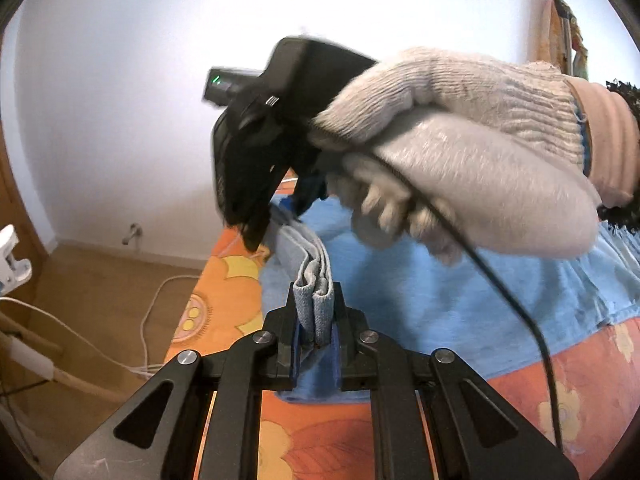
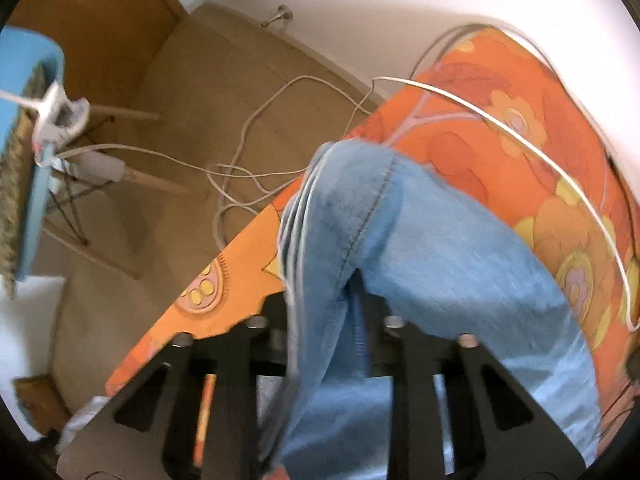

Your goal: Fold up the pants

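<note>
Denim fills both wrist views: the pants are light blue jeans lying across a surface covered in an orange flowered cloth, which may be a bed or a desk; the views do not settle which.

The left hand-held gripper has its two fingers pressed onto a thick bunch of folded denim edges, several layers stacked side by side between the blue pads. From that pinch the layered edge runs forward and upward to the right hand-held gripper, which clamps the same edge farther along, its black body tilted down. A hand in a grey knitted glove grips that tool's handle, and a thin black cable trails from it across the jeans.

In the right wrist view the picture is blurred. The right hand-held gripper has denim draped over and between its fingers, with a stitched seam running down toward the jaws; the fabric rises in a hump just ahead of them and hides the fingertips, though the jaws appear closed on it. A white cable arcs over the orange cloth beside the jeans.

Beyond the cloth's edge lies a wooden floor with loose white cords, near a chair with a blue seat.
</note>
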The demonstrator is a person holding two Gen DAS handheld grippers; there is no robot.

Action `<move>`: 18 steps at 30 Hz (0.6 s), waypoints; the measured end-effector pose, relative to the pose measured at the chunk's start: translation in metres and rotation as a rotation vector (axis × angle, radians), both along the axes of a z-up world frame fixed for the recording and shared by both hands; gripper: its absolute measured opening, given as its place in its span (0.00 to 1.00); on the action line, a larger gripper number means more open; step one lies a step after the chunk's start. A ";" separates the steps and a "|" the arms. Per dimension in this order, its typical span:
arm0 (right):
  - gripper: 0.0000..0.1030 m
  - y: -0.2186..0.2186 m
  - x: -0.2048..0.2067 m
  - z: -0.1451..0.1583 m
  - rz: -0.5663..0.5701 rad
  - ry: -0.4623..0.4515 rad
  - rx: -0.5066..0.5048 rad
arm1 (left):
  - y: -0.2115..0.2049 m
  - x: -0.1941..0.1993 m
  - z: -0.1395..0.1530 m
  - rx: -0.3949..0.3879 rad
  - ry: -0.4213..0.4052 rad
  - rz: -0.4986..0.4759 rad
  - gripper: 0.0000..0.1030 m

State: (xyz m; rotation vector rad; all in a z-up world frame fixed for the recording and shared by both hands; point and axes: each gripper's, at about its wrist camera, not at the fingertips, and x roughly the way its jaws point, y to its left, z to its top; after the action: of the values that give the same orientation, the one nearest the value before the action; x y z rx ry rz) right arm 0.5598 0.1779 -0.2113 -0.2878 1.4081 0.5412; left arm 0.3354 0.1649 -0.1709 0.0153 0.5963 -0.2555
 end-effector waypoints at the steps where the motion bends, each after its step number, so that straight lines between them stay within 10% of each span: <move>1: 0.14 -0.006 -0.001 0.006 -0.005 -0.009 0.015 | 0.000 -0.001 0.002 -0.009 0.000 -0.003 0.10; 18: 0.07 -0.150 -0.080 0.240 -0.146 -0.334 0.307 | -0.047 -0.064 0.163 -0.125 -0.233 -0.162 0.10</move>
State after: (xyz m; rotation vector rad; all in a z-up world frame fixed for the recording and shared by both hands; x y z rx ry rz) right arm 0.4794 0.0279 0.0285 -0.0247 0.9970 0.5518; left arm 0.2717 0.1177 -0.0082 -0.0272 0.3470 -0.4410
